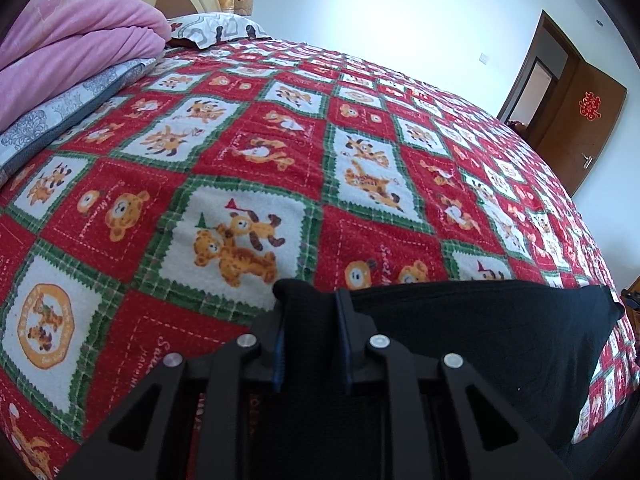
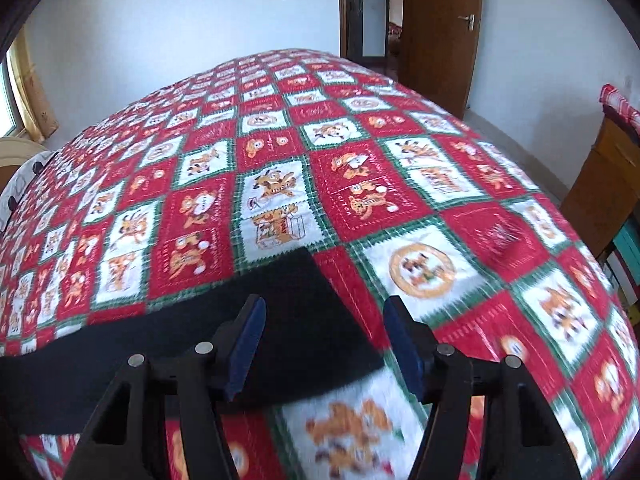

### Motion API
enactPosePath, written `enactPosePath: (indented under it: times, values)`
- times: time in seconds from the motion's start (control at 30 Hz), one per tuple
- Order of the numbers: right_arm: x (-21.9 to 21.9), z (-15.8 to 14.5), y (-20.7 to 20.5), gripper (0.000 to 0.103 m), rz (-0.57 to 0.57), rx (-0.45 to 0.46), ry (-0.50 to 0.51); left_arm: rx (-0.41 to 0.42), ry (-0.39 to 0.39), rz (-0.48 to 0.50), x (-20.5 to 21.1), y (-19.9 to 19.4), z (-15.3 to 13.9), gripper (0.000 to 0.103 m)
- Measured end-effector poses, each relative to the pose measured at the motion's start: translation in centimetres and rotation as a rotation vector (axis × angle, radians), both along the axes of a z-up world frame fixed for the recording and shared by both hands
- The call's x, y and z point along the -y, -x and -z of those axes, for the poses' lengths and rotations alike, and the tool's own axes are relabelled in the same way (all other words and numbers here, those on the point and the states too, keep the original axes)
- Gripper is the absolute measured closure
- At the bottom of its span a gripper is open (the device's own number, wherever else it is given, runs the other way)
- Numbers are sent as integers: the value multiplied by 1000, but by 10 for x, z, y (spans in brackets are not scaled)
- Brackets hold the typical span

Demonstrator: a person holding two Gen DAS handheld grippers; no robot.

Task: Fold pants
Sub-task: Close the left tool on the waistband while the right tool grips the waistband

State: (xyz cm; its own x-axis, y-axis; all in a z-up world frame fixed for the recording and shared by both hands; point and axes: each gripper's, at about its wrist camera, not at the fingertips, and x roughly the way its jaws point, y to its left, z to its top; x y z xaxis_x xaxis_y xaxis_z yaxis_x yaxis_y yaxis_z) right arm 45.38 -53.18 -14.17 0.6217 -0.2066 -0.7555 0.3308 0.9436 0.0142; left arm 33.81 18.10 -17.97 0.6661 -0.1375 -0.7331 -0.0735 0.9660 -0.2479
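Black pants [image 1: 480, 332] lie on the red, white and green cartoon bedspread [image 1: 256, 152]. In the left wrist view my left gripper [image 1: 310, 300] is shut on a bunched edge of the pants, with black cloth pinched between its blue-padded fingers. The rest of the pants stretches to the right. In the right wrist view the pants [image 2: 256, 320] lie flat as a dark band from the lower left to a squared end near the middle. My right gripper [image 2: 324, 312] is open and empty, its jaws wide apart just above that end.
A folded pink blanket [image 1: 68, 56] and grey patterned bedding lie at the bed's head by a pillow [image 1: 212, 28]. An open brown door [image 2: 436, 28] stands beyond the bed. Wooden furniture [image 2: 600, 176] stands at the right.
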Motion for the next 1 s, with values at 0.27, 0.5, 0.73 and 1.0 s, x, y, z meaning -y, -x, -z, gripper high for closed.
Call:
enactPosePath:
  times: [0.27, 0.5, 0.73, 1.0]
  values:
    - [14, 19, -48, 40, -31, -27, -41, 3, 8, -2, -1, -1, 2, 81]
    - [10, 45, -69, 46, -82, -123, -29, 0, 22, -2, -1, -3, 5, 81]
    - [3, 43, -66, 95, -139, -113, -35, 2, 13, -2, 0, -3, 5, 81]
    - [-5, 21, -41, 96, -132, -23, -27, 40, -7, 4, 4, 4, -1, 87]
